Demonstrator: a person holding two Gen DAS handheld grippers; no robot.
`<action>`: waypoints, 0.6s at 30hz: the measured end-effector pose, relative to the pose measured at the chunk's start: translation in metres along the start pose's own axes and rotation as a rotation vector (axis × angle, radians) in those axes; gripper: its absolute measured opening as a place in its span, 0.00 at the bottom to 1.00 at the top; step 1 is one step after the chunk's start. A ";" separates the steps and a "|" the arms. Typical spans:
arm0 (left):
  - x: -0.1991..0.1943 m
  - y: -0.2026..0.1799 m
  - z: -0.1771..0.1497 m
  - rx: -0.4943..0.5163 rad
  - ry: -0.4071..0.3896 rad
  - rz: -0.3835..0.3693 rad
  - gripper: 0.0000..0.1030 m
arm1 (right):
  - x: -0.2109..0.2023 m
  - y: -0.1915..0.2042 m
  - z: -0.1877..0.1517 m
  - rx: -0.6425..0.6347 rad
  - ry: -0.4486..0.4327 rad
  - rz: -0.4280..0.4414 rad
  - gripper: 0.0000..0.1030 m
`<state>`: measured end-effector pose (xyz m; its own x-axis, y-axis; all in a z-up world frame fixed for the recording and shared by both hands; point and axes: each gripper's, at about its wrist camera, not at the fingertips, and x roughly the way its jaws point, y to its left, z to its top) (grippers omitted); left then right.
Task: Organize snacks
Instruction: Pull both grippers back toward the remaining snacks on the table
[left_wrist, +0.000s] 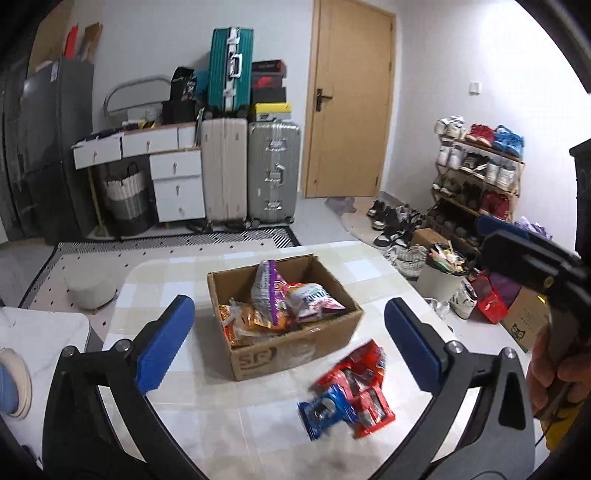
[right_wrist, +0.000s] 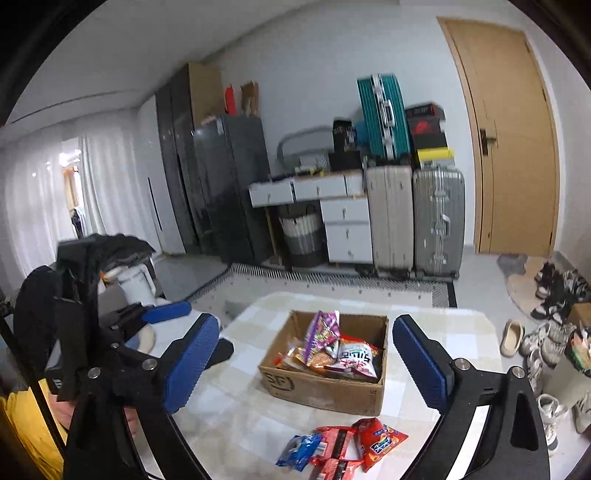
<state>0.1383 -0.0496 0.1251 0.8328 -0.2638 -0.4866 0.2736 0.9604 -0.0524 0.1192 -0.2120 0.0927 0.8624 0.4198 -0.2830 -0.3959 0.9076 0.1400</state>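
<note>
An open cardboard box (left_wrist: 288, 354) (right_wrist: 332, 393) stands on the cream checked table (left_wrist: 240, 417) (right_wrist: 236, 391), with several snack bags (left_wrist: 291, 299) (right_wrist: 332, 350) piled inside. Red and blue snack packets (left_wrist: 351, 387) (right_wrist: 343, 446) lie loose on the table in front of the box. My left gripper (left_wrist: 289, 304) hovers above and short of the box, open, with nothing between its blue pads. My right gripper (right_wrist: 306, 321) is likewise open with nothing between its pads, and it shows at the right edge of the left wrist view (left_wrist: 496, 236). In the right wrist view one of the left gripper's blue fingers (right_wrist: 168, 312) shows at the left.
Suitcases (left_wrist: 251, 173) and white drawers (left_wrist: 173, 177) line the far wall beside a wooden door (left_wrist: 347, 103). A shoe rack (left_wrist: 480, 173) and a full bin (left_wrist: 443, 266) stand right of the table. A pale stool (left_wrist: 90, 288) sits on the rug to the left.
</note>
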 end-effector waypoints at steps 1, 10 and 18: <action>-0.010 -0.002 -0.005 0.008 -0.004 0.014 1.00 | -0.011 0.003 -0.002 -0.014 -0.023 -0.005 0.99; -0.073 0.004 -0.045 -0.058 -0.056 0.017 0.99 | -0.073 0.026 -0.047 -0.028 -0.083 -0.015 1.00; -0.093 0.018 -0.095 -0.131 -0.057 0.015 0.99 | -0.086 0.037 -0.108 0.038 -0.099 -0.062 1.00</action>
<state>0.0201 0.0009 0.0872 0.8635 -0.2503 -0.4378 0.1987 0.9668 -0.1610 -0.0037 -0.2140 0.0194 0.9125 0.3586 -0.1971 -0.3304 0.9298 0.1621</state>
